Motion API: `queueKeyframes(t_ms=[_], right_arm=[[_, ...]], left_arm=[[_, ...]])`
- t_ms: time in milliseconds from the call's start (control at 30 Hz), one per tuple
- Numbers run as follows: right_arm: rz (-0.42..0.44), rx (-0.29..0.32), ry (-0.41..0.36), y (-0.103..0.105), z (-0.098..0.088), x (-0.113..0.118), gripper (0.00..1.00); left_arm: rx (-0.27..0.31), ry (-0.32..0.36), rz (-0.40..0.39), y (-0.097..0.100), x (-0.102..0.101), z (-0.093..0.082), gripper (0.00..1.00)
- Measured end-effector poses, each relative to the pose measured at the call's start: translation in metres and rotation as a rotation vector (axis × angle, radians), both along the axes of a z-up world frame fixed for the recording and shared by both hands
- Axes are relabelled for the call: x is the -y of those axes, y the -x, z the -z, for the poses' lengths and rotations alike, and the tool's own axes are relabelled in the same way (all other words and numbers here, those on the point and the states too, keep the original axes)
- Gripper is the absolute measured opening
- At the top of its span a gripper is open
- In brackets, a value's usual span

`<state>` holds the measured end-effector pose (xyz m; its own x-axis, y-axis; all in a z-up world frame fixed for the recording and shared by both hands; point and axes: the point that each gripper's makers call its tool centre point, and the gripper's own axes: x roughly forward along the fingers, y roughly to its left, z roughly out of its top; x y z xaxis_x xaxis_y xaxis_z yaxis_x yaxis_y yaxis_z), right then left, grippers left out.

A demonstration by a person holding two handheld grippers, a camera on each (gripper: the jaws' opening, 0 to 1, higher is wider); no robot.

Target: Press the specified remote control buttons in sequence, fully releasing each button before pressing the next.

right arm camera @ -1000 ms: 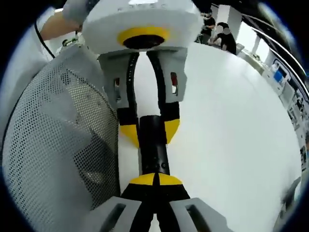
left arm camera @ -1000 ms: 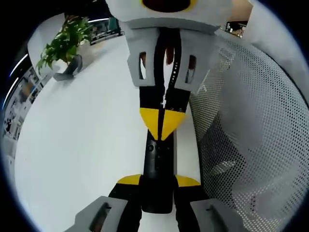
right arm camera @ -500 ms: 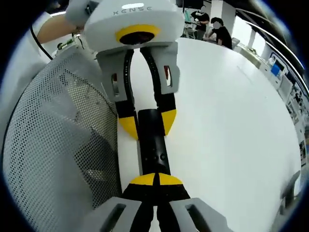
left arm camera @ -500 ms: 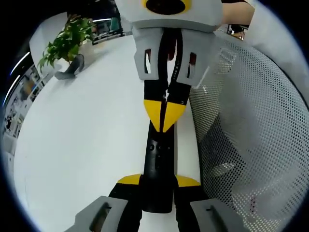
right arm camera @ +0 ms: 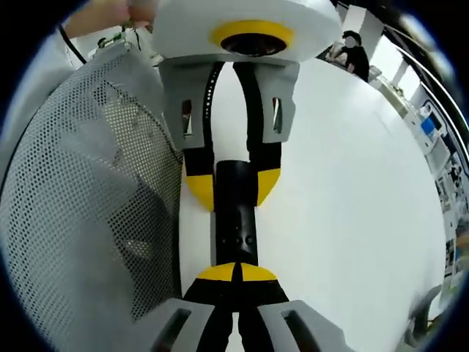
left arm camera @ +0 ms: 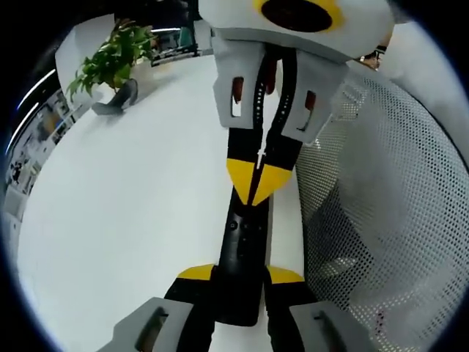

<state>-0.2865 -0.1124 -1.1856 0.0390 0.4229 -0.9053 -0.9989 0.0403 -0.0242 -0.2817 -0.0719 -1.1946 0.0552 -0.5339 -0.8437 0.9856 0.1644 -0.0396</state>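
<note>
A slim black remote (left arm camera: 244, 242) lies lengthwise over the white table (left arm camera: 132, 205). My left gripper (left arm camera: 240, 274) is shut on its near end, one yellow tip on each side. In the left gripper view my right gripper (left arm camera: 253, 183) comes down from the top, its yellow tips shut together and resting on the remote's upper face. In the right gripper view the shut tips of my right gripper (right arm camera: 236, 273) sit on the remote (right arm camera: 236, 220) just below a few small buttons. My left gripper (right arm camera: 233, 187) clamps the remote's far end there.
A white mesh chair back (left arm camera: 381, 220) stands close beside the remote and also appears as the mesh panel (right arm camera: 80, 205). A potted plant (left arm camera: 110, 62) sits at the table's far corner. A person (right arm camera: 352, 51) sits far off past the table.
Both views have tilted and shifted a little. The right gripper's shut tips stay on the remote, and the left gripper keeps its hold.
</note>
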Motion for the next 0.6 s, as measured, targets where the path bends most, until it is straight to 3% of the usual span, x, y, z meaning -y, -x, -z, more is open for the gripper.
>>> queueKeyframes(t_ms=[33, 100, 133, 300, 600], right_arm=[[-0.003, -0.003, -0.010, -0.0002, -0.0002, 0.0006, 0.00], [0.002, -0.008, -0.031, 0.0001, -0.0007, 0.0010, 0.00], [0.009, -0.010, -0.043, 0.0002, -0.0007, 0.0009, 0.00], [0.100, -0.058, -0.123, -0.0013, -0.0027, 0.0007, 0.00], [0.131, -0.058, -0.107, -0.0011, -0.0033, 0.0090, 0.00]], left_arm=[[-0.008, 0.001, -0.047, 0.0002, 0.0000, -0.0003, 0.25], [0.050, -0.006, 0.051, 0.0009, -0.0006, -0.0008, 0.25], [0.030, 0.001, 0.022, 0.0018, -0.0007, -0.0011, 0.25], [0.031, 0.000, 0.031, 0.0009, 0.0002, -0.0011, 0.25], [0.031, 0.009, 0.037, 0.0007, 0.0000, -0.0011, 0.25]])
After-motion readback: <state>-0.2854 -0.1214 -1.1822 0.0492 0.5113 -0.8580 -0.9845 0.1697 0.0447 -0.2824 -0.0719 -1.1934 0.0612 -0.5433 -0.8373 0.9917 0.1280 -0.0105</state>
